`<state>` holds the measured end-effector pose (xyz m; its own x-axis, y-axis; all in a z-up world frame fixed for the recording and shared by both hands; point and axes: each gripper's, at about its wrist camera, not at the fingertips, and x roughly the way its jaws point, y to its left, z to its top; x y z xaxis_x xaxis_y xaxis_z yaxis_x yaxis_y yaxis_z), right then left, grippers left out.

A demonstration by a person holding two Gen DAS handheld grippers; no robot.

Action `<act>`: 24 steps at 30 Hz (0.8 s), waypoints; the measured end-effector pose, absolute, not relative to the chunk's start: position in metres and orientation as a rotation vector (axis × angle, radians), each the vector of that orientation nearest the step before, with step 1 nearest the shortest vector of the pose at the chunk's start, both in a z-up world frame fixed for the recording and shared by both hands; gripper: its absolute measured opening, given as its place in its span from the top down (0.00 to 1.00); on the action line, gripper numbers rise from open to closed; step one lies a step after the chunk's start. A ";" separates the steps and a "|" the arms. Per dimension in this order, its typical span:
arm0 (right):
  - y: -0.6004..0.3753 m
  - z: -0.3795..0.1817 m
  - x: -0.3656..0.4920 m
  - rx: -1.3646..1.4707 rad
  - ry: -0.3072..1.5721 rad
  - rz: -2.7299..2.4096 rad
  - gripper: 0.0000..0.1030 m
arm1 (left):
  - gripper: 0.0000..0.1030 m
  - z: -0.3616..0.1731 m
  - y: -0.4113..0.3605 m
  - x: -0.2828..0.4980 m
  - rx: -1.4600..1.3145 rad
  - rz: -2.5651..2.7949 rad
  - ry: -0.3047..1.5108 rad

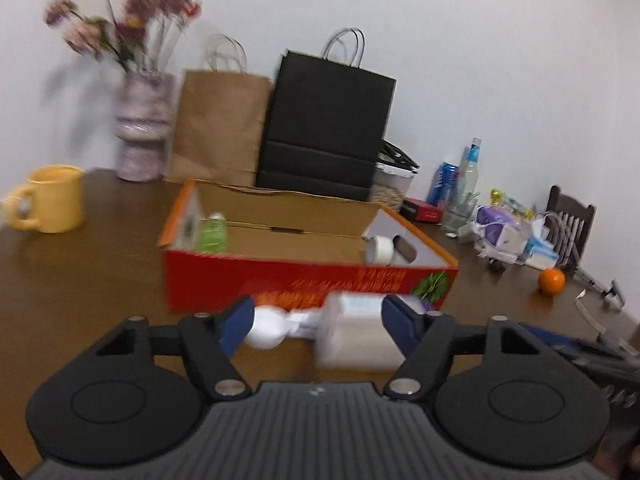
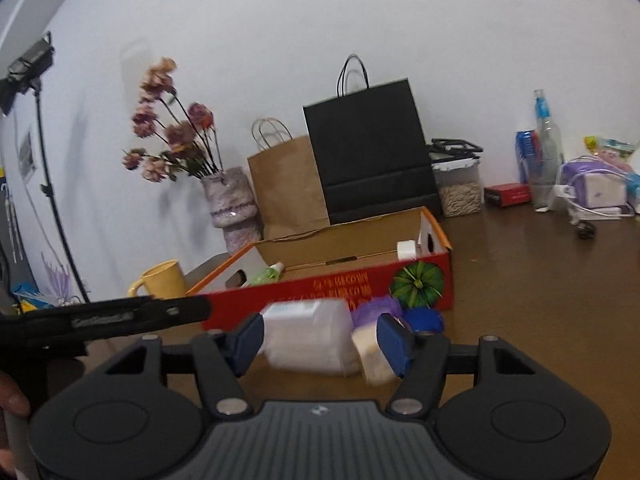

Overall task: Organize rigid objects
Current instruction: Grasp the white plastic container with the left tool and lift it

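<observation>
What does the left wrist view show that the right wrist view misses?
Only the left wrist view: an orange on the table and a chair back at the far right. Only the right wrist view: a light stand by the wall and blue and purple items in front of the box. Both show the red box, yellow mug, flower vase, brown bag and black bag.
</observation>
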<state>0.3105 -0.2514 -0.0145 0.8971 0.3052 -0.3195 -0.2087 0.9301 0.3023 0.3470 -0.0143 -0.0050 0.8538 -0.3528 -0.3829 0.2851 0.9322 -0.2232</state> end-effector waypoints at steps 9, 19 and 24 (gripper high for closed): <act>-0.248 -0.048 0.385 0.485 0.500 0.319 0.80 | 0.61 -0.035 -0.019 0.404 -0.254 -0.491 0.555; -0.229 -0.047 0.306 0.314 0.527 0.403 0.82 | 0.62 -0.048 0.006 0.305 -0.301 -0.508 0.548; -0.229 -0.050 0.262 0.305 0.556 0.425 0.77 | 0.61 -0.052 0.015 0.266 -0.353 -0.533 0.570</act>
